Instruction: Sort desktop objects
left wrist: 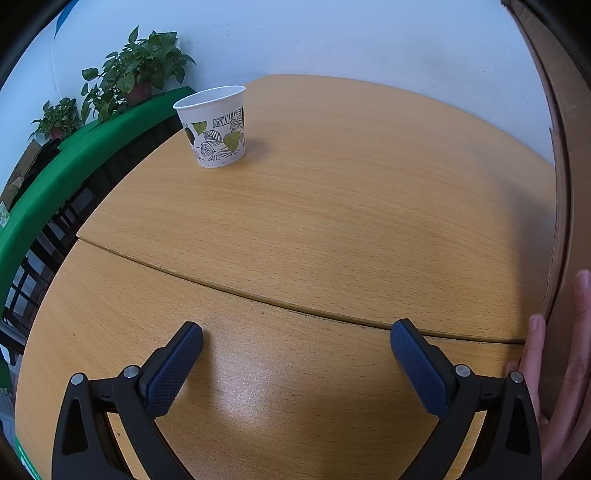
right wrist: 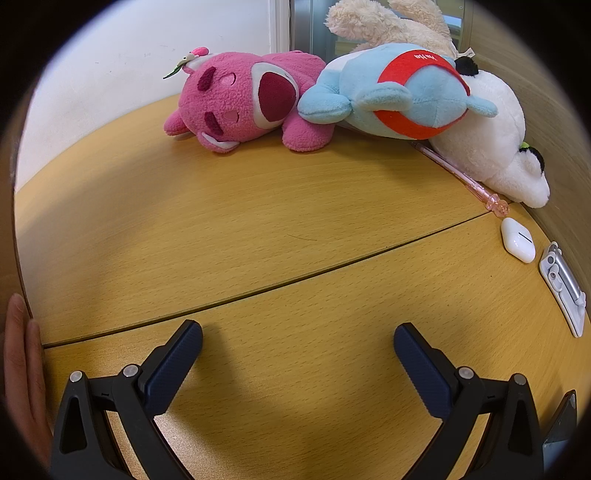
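My left gripper [left wrist: 295,332] hangs open over bare wooden desk [left wrist: 332,221], nothing between its blue pads. A leaf-patterned paper cup [left wrist: 216,127] stands upright far ahead to the left. My right gripper [right wrist: 297,334] is open too, low over the desk [right wrist: 221,229]. Beyond it lie a pink plush bear [right wrist: 243,103], a light blue and red plush [right wrist: 399,92], a white plush [right wrist: 506,147] and a cream plush [right wrist: 388,22] behind. A pink pen [right wrist: 465,177], a white earbud case [right wrist: 517,240] and a white folding stand [right wrist: 563,284] sit at the right.
A cardboard box [left wrist: 569,184] rises at the right of the left wrist view, with a hand [left wrist: 561,369] flat against it. That hand [right wrist: 20,376] also shows at the left edge of the right wrist view. Potted plants [left wrist: 136,70] sit on a green ledge [left wrist: 74,155] beyond the desk.
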Tool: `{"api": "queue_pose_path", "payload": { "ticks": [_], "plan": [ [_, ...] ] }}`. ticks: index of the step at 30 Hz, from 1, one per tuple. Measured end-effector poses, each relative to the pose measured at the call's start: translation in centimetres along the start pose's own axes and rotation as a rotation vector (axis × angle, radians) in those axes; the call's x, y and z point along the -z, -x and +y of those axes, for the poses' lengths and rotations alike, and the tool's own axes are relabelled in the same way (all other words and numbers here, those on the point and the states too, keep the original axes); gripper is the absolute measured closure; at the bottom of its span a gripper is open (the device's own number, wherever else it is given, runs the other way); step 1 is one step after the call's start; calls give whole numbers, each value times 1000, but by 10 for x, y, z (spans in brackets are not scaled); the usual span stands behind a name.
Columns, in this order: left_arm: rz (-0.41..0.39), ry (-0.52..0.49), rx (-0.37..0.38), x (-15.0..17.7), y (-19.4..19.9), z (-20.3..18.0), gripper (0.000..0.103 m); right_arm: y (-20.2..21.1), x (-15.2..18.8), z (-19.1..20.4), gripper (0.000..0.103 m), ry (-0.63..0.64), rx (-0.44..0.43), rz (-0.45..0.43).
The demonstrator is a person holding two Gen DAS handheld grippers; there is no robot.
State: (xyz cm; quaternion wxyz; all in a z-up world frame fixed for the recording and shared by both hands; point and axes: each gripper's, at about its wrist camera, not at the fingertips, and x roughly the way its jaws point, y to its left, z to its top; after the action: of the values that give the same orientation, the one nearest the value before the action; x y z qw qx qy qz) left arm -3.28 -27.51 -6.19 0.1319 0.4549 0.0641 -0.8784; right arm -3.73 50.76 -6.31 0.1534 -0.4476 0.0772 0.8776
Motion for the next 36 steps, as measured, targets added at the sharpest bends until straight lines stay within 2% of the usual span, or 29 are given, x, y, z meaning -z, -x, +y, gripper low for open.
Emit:
{"api": "queue_pose_path", "payload": {
  "ticks": [36],
  "plan": [
    [-1,4,-2,0,0,0,0,0,0,4,0,0,-1,-1]
  ]
}}
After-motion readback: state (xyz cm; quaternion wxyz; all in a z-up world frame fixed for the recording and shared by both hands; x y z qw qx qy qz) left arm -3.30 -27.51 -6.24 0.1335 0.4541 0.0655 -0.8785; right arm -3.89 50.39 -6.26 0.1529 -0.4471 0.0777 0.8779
